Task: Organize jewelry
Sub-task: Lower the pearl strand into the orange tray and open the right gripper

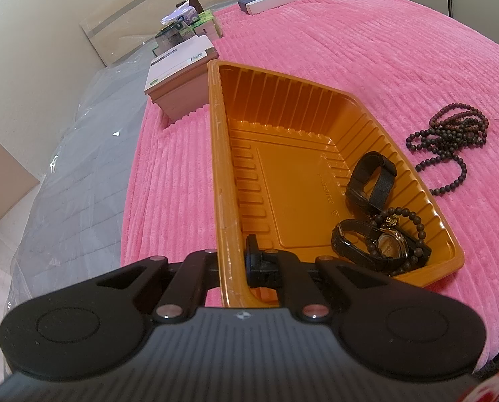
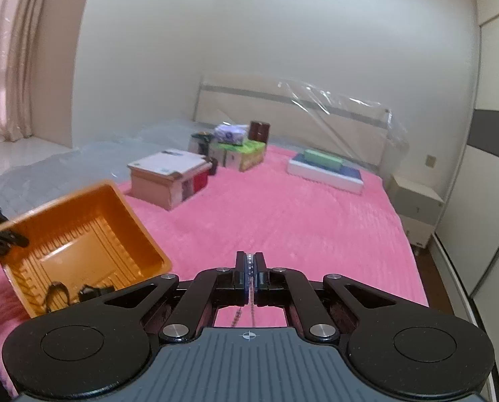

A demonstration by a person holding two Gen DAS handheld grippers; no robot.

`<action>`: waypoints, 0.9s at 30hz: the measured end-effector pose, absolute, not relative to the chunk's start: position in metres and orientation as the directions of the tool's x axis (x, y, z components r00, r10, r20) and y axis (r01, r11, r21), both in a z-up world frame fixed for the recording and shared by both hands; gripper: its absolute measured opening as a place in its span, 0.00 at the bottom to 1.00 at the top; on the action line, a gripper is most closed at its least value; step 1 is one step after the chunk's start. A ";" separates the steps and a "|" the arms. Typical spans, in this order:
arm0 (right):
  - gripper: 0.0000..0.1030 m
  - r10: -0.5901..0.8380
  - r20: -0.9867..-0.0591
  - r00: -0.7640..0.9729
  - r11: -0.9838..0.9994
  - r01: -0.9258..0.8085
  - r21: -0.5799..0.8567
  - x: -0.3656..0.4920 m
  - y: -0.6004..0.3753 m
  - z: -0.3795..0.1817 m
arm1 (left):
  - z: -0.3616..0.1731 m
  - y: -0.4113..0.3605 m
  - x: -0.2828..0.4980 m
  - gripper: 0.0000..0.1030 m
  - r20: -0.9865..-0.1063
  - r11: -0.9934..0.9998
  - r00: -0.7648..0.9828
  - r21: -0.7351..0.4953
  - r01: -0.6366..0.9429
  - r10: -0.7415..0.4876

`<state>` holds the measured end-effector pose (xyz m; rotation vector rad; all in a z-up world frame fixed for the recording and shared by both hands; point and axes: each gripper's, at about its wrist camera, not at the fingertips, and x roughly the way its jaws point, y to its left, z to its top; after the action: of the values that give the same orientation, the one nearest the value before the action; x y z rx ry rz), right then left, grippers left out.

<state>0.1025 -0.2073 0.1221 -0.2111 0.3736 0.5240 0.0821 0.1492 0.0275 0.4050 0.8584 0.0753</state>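
Observation:
An orange plastic tray lies on the pink bedspread. My left gripper is shut on the tray's near left wall, one finger inside and one outside. The tray holds two black watches and a dark bead bracelet in its right corner. A long dark bead necklace lies on the bedspread right of the tray. My right gripper is raised above the bed and shut on a thin silver chain that hangs down between the fingers. The tray shows at the left of the right wrist view.
A pinkish cardboard box sits just beyond the tray's far left corner. Several small boxes and flat boxes stand near the headboard. Clear plastic sheeting covers the mattress left of the bedspread. A nightstand is at the right.

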 end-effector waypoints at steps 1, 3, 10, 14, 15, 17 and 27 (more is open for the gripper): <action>0.02 0.457 -0.396 0.796 0.839 -0.533 -0.105 0.102 -0.204 0.125 | 0.027 0.149 0.082 0.04 -0.720 0.921 0.656 0.376 0.097 0.225; 0.02 0.473 -0.396 0.787 0.828 -0.551 -0.107 0.102 -0.199 0.131 | 0.027 0.149 0.082 0.04 -0.720 0.921 0.656 0.376 0.097 0.225; 0.02 0.586 -0.372 0.720 0.759 -0.648 -0.057 0.098 -0.162 0.149 | 0.028 0.150 0.082 0.04 -0.722 0.923 0.655 0.373 0.097 0.223; 0.02 0.659 -0.345 0.668 0.696 -0.716 -0.058 0.096 -0.126 0.161 | 0.027 0.152 0.082 0.04 -0.723 0.924 0.655 0.370 0.100 0.218; 0.02 0.678 -0.336 0.654 0.678 -0.732 -0.056 0.097 -0.118 0.164 | 0.027 0.152 0.082 0.04 -0.723 0.925 0.656 0.367 0.100 0.216; 0.02 0.713 -0.332 0.618 0.641 -0.766 -0.047 0.099 -0.096 0.168 | 0.026 0.153 0.083 0.04 -0.724 0.926 0.656 0.363 0.099 0.214; 0.02 0.798 -0.391 0.459 0.471 -0.879 -0.072 0.119 0.002 0.152 | 0.025 0.154 0.081 0.04 -0.724 0.930 0.657 0.356 0.095 0.209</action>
<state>0.1189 0.0018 0.1520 -0.2807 0.3234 1.0490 0.0814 0.1539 0.0254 0.3833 0.8572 0.0664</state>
